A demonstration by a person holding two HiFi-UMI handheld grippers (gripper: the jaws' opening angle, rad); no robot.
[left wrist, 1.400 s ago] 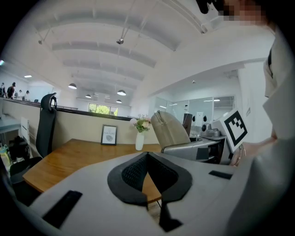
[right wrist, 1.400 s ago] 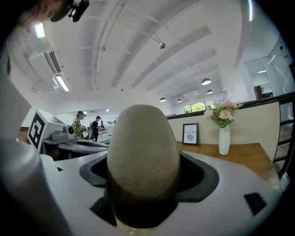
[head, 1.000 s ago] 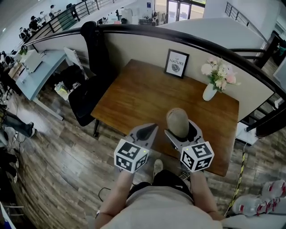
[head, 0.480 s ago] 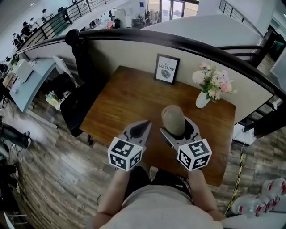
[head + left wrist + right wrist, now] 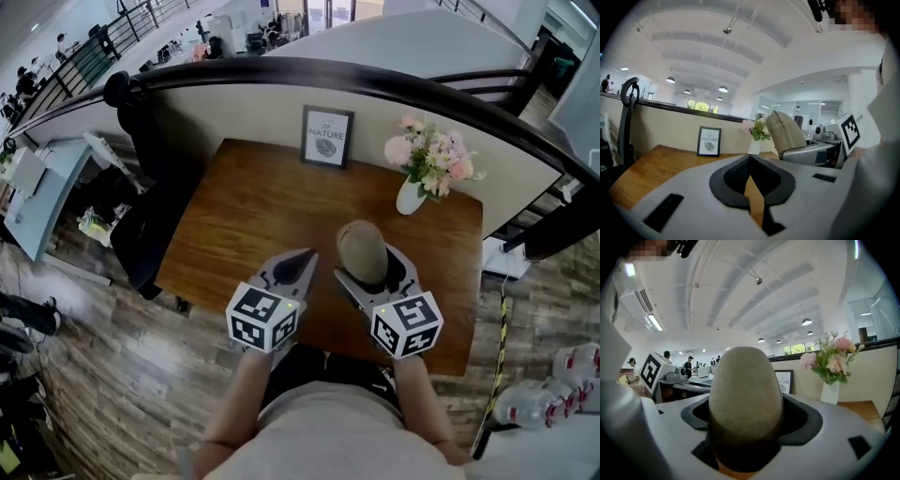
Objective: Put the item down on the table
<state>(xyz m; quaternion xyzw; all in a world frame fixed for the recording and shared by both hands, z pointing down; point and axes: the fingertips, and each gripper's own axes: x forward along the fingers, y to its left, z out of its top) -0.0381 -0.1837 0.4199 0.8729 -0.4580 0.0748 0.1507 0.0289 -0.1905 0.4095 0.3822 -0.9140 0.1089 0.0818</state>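
Framed print [image 5: 326, 137] and vase [image 5: 410, 196] had drifted left in the head view; at lower centre, the right gripper [image 5: 373, 266] pinched the beige oval item [image 5: 361, 249] above the table [image 5: 246, 217], while the left gripper [image 5: 293, 268] was pressed together and empty: apparently the carrying step, with lowering and release next.

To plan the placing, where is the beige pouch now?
In the head view the beige pouch stands upright in the right gripper, over the near right part of the wooden table, beside the left gripper.
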